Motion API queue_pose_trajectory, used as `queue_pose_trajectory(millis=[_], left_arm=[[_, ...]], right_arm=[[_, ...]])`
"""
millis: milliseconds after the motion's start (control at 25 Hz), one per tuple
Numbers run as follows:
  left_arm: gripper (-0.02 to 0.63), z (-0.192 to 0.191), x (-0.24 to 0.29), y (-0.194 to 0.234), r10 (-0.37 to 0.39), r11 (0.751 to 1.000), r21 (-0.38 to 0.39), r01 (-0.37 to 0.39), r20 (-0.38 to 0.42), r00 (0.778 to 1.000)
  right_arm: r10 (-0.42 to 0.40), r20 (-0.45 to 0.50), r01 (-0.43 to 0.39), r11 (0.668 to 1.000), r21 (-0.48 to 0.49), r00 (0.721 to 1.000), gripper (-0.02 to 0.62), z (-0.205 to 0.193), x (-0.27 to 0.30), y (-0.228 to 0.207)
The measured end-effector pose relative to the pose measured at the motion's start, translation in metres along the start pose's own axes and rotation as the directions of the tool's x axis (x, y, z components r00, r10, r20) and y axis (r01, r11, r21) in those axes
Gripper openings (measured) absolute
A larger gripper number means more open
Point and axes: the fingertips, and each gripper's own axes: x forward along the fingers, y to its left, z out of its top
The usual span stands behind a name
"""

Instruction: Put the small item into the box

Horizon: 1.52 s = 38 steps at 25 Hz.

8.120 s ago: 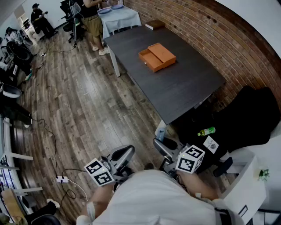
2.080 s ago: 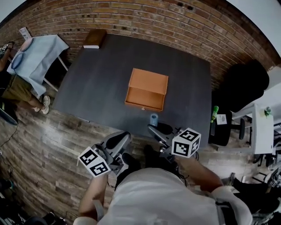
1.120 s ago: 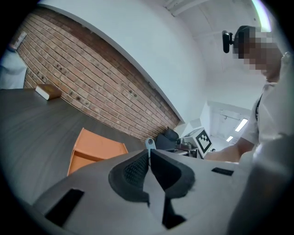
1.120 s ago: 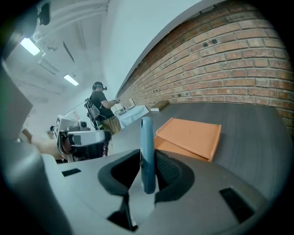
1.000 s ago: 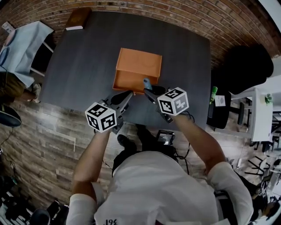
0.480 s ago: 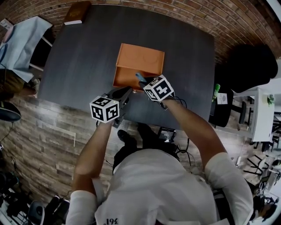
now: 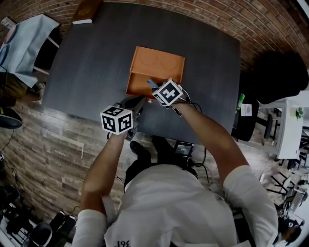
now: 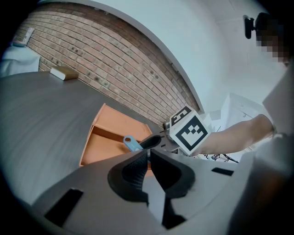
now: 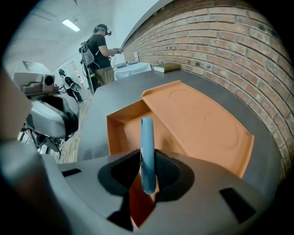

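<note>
An orange box (image 7: 161,60) lies on the dark table (image 7: 91,62), its lid flat beside the open compartment (image 7: 141,86). My right gripper (image 7: 156,88) hangs over the compartment's near edge, tilted downward, shut on a small flat blue item (image 7: 151,83). In the right gripper view the blue item (image 9: 147,147) stands on edge between the pads, above the compartment (image 9: 124,131). My left gripper (image 7: 139,101) hovers near the table's front edge, left of the right one, shut with nothing in it. From the left gripper view, the jaws (image 8: 149,155) point at the box (image 8: 103,140) and the blue item (image 8: 132,143).
A brown book (image 7: 86,12) lies on the table's far left corner. A cloth-covered table (image 7: 21,34) stands to the left, a black chair (image 7: 280,77) and a green bottle (image 7: 240,101) to the right. A brick wall runs behind. A person (image 9: 102,50) stands far off.
My right gripper has come down and forward with the blue item, from the box's front edge to over the open compartment. The left gripper has sunk a little toward the table edge.
</note>
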Motion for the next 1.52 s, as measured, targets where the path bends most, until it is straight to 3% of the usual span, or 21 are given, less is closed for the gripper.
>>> queue_pose_trajectory(millis=[640,1520], left_arm=[[0.018,-0.006,-0.012,-0.001,0.002,1.000,-0.015,-0.002,-0.001,1.000],[0.018,-0.003,-0.023,-0.005,-0.005,0.999,-0.031,0.006,0.033,0.999]], right_arm=[[0.033,-0.131,-0.032,0.999,0.005,0.991,0.101,-0.015,0.031,0.004],[0.016,-0.133,-0.013,1.000,0.025,0.991,0.112,-0.015,0.035,0.002]])
